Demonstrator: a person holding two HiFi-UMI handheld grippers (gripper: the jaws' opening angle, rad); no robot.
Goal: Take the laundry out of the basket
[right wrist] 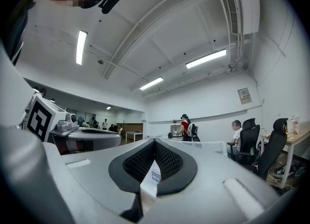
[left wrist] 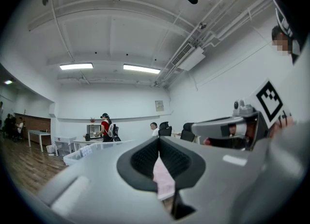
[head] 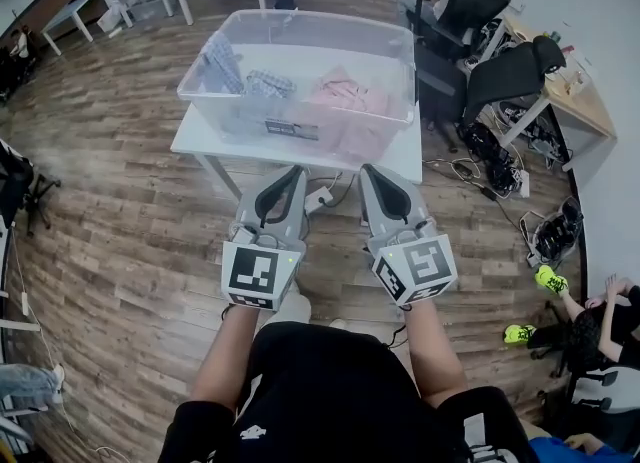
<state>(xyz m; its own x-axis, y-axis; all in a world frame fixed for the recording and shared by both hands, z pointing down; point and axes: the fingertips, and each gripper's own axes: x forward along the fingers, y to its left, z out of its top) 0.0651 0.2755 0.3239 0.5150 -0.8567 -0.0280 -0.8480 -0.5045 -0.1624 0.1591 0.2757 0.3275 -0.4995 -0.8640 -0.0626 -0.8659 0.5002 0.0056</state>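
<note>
The left gripper (head: 297,172) and right gripper (head: 368,170) are seen with jaws together, empty, near the clear basket (head: 300,19) on the table (head: 196,137). Laundry (head: 345,93) is piled inside: soft, light cloth, seemingly loose, best pinched at a raised fold.

Grey left tongs (head: 296,170), matching right tongs (head: 368,168), black-white marker cubes (head: 258,273), black shirt (head: 330,391)

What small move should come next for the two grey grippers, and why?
Probably bring both forward to the clear plastic basket: the left gripper and the right gripper are shut, empty and short of it, and the pink and blue laundry lies inside.
</note>
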